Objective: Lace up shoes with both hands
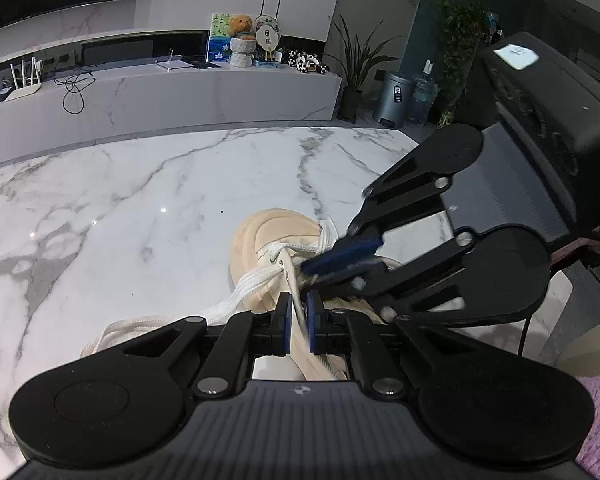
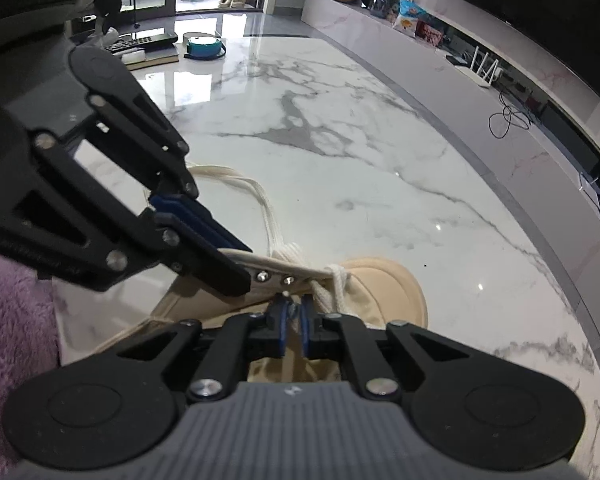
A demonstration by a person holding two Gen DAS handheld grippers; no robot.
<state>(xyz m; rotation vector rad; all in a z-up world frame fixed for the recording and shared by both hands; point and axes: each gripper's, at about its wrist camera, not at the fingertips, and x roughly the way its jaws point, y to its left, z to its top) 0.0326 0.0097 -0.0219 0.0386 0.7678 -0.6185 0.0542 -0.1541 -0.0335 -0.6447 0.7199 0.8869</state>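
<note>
Our left gripper (image 1: 298,320) is clamped on the eyelet flap (image 2: 276,274) of the beige shoe (image 1: 260,248). Our right gripper (image 2: 294,318) sits over the lace (image 2: 336,286) crossing, jaws slightly apart; we can't tell if it holds anything. Shoe lies on the marble table (image 1: 140,200), toe pointing away, loose lace trailing left.

Left hand-held gripper (image 1: 298,322): pointed steeply downward; blue pads nearly closed, with a thin flap of the shoe (image 1: 260,240) pinched between them.
Right hand-held gripper (image 2: 294,320): angled downward, crossed close in front of the left one; a narrow gap is left between the pads, and whether anything is clamped cannot be told.
</note>
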